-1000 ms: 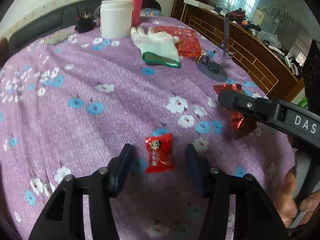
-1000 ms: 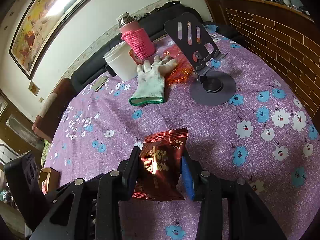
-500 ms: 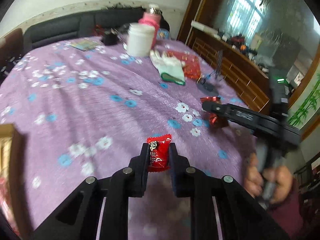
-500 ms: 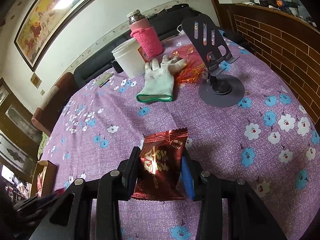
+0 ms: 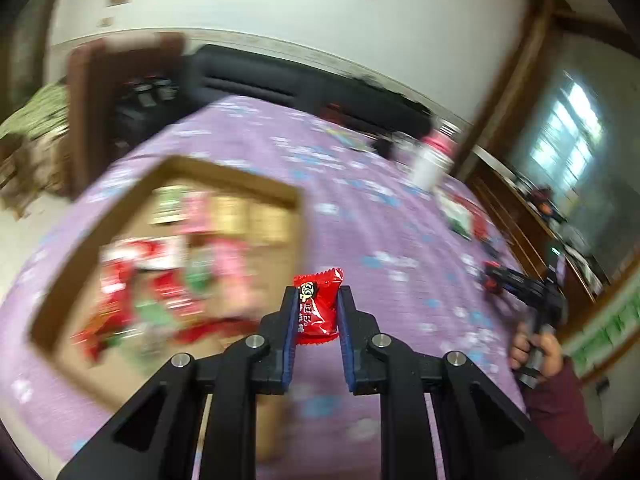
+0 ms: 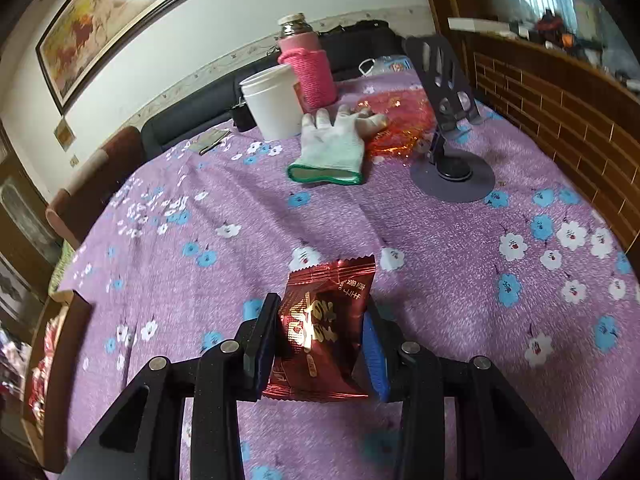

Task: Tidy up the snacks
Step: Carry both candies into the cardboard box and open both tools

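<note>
Here, the left gripper pinches a small red candy packet in the air beside the cardboard box of snacks — released early, it could land on the bench. The right gripper clamps a dark red snack pouch low over the cloth, where its slick foil could slip.

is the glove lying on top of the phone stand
No, the glove lies on the tablecloth, left of the stand and apart from it.
</note>
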{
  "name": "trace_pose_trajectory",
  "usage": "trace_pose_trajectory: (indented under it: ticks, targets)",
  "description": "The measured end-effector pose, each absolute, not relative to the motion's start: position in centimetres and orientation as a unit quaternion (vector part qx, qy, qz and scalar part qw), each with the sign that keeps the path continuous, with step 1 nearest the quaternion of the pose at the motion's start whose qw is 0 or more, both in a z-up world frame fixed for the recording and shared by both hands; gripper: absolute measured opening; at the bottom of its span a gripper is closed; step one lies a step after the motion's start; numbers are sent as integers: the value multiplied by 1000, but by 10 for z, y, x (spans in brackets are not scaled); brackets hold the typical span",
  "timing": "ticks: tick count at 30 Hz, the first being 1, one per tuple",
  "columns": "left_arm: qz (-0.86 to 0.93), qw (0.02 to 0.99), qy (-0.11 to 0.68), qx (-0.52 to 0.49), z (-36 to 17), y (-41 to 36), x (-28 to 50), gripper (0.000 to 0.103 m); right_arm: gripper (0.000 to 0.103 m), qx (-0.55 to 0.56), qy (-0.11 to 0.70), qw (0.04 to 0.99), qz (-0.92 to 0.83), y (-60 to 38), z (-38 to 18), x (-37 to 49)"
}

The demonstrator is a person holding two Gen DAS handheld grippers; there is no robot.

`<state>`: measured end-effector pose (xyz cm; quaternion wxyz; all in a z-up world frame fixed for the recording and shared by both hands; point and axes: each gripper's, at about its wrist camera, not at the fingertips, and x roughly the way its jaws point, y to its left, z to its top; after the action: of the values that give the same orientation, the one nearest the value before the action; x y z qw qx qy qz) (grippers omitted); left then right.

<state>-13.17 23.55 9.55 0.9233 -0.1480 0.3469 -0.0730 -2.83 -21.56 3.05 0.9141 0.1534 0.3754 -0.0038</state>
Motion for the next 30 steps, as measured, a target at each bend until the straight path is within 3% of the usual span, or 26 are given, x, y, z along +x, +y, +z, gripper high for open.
trace_pose_trajectory:
  ticks: [9, 18, 30]
  targets:
    - [-6, 914, 347, -212, 75, 319, -155, 18, 42, 108, 371, 915, 120, -106, 69, -54]
    - [-17, 906, 374, -195, 55, 304, -145, 18, 43, 51, 389, 881, 265, 34, 83, -66]
    - [-2, 904, 394, -168, 37, 298, -129, 20, 43, -23, 414, 864, 286, 138, 67, -42]
